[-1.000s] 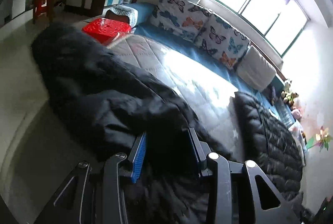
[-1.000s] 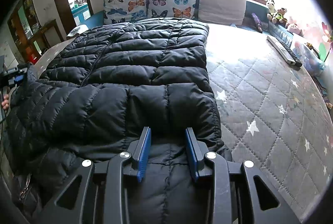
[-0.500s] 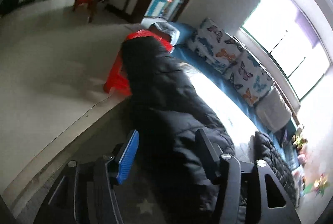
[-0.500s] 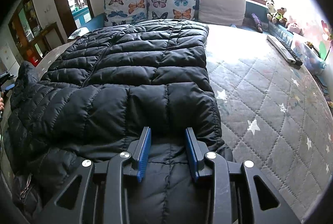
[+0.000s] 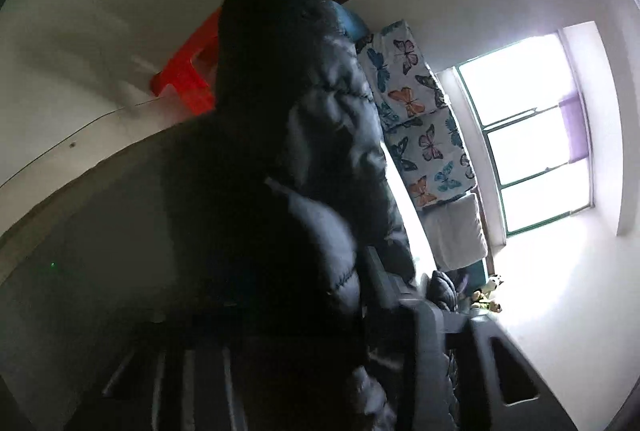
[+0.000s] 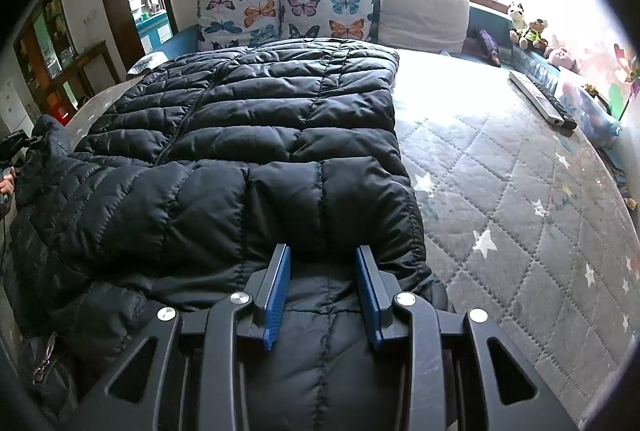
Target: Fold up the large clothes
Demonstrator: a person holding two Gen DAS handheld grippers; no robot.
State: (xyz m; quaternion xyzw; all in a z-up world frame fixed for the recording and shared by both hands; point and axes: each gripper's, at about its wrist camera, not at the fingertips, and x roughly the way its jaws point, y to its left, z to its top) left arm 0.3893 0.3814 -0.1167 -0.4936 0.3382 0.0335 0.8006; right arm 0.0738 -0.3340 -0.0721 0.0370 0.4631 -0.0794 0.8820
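A large black puffer jacket (image 6: 256, 135) lies spread on the grey quilted bed (image 6: 500, 191), its near part folded over. My right gripper (image 6: 322, 291) rests on the near fold; the jaws stand apart with jacket fabric bulging between the blue pads (image 6: 276, 291). In the left wrist view a lifted part of the jacket (image 5: 288, 151) fills the middle and hangs up in front of the camera. My left gripper (image 5: 320, 307) is dark and mostly buried in that fabric, shut on it. The left gripper also shows at the far left edge of the right wrist view (image 6: 12, 147).
Butterfly pillows (image 6: 288, 11) and a beige cushion (image 6: 424, 11) line the headboard under the window. A remote (image 6: 540, 99) and soft toys (image 6: 528, 31) lie at the right edge. A red stool (image 5: 188, 71) stands on the floor left of the bed.
My left gripper has lifted its part of the jacket up off the bed edge and tilted, so the fabric now hangs in front of its camera. The right gripper has stayed put.
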